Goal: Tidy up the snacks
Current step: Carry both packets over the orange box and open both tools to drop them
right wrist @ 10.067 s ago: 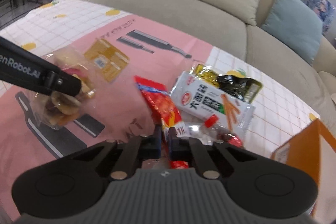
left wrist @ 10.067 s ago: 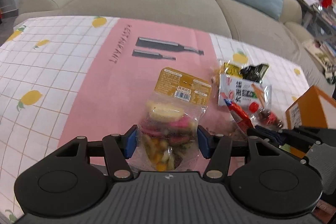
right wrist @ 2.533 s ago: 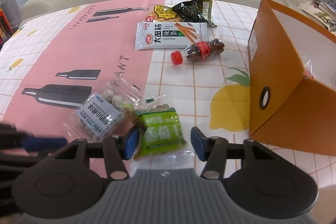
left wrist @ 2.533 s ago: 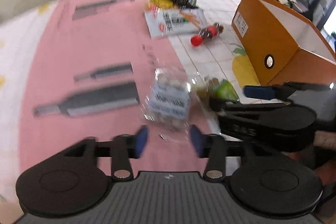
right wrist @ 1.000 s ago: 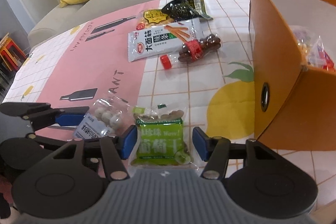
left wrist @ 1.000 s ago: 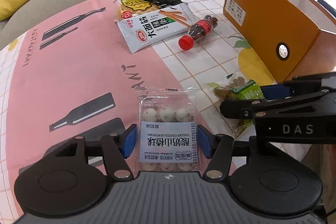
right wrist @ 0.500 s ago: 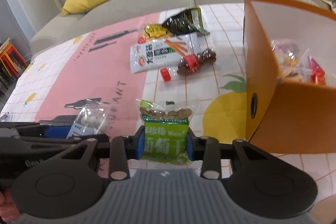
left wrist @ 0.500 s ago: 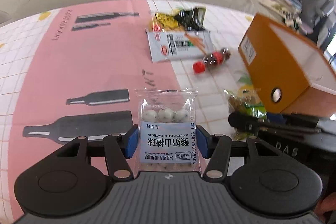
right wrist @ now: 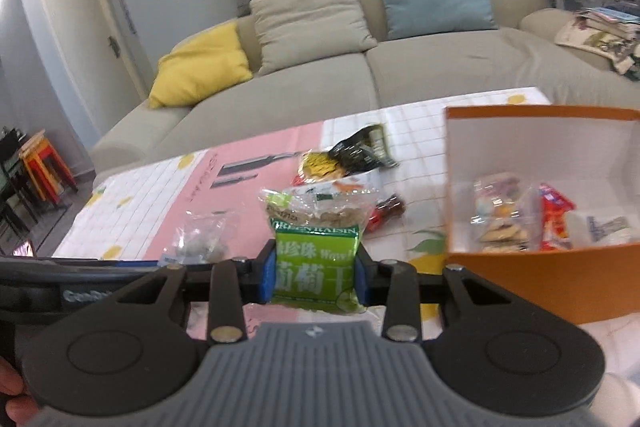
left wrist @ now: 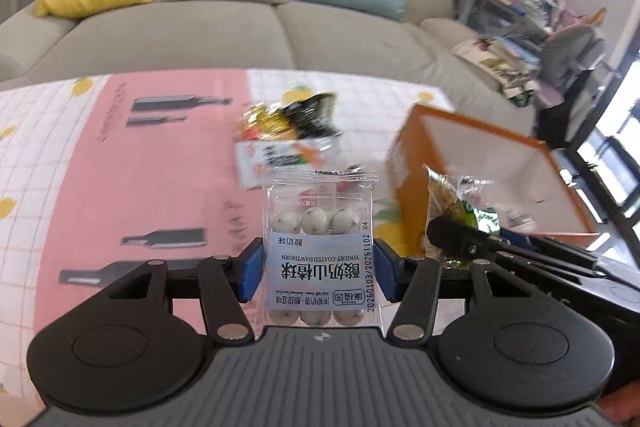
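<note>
My left gripper point(left wrist: 319, 277) is shut on a clear pack of yogurt-coated hawthorn balls point(left wrist: 319, 247) with a pale blue label, held above the table. My right gripper point(right wrist: 315, 277) is shut on a green raisin packet point(right wrist: 316, 251), also lifted. The orange box point(right wrist: 540, 283) stands open at the right, with several snack packs point(right wrist: 502, 219) inside. In the left wrist view the right gripper and its raisin packet point(left wrist: 460, 211) are just right of my left gripper, in front of the orange box point(left wrist: 412, 163).
On the tablecloth point(left wrist: 120, 167) lie a white noodle-snack bag point(left wrist: 280, 157), a yellow and a black packet point(right wrist: 348, 155), and a small cola-shaped bottle point(right wrist: 386, 211). A beige sofa point(right wrist: 360, 79) with cushions runs behind the table. Cluttered shelves stand at the far right.
Both grippers have risen from the table with their packets and tilted up, so more of the sofa shows. The right gripper has come nearer the orange box.
</note>
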The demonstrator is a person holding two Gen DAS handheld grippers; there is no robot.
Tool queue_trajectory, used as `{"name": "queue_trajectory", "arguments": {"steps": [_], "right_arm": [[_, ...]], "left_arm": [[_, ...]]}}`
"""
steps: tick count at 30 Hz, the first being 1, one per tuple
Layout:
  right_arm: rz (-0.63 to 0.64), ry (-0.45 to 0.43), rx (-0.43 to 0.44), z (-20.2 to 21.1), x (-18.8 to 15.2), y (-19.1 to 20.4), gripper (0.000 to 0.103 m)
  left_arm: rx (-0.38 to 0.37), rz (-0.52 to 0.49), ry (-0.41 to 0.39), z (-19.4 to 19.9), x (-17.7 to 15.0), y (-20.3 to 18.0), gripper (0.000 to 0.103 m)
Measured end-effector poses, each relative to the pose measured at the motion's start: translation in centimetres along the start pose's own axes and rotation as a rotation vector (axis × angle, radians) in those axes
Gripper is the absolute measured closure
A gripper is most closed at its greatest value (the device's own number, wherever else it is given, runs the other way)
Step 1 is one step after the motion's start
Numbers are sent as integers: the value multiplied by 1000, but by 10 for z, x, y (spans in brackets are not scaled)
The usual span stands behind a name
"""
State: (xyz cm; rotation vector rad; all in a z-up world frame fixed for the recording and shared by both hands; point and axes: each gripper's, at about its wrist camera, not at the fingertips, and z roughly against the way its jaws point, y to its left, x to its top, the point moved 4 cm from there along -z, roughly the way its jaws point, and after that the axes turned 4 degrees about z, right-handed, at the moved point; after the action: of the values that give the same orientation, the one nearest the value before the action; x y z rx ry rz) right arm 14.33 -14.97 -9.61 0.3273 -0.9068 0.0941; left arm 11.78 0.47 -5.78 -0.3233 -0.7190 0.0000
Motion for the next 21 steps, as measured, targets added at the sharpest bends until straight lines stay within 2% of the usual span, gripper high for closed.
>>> {"name": "queue_trajectory", "arguments": {"steps": [4,12,16,21], "right_arm": [[-40,-13,-37,27,13,-26,67],[-20,-19,-138,71,46,-91,67],[-31,29,-155,77,62,-129,67],[-97,125,-175,65,73,-183,67]], "left_arm": [[-53,-45,-2,5,14,-29,39],[-188,-145,32,-10,48,-97,39],[-239,-206,73,-30,64,-130,39],[-230,-322,155,-71,72,-165,39]]}}
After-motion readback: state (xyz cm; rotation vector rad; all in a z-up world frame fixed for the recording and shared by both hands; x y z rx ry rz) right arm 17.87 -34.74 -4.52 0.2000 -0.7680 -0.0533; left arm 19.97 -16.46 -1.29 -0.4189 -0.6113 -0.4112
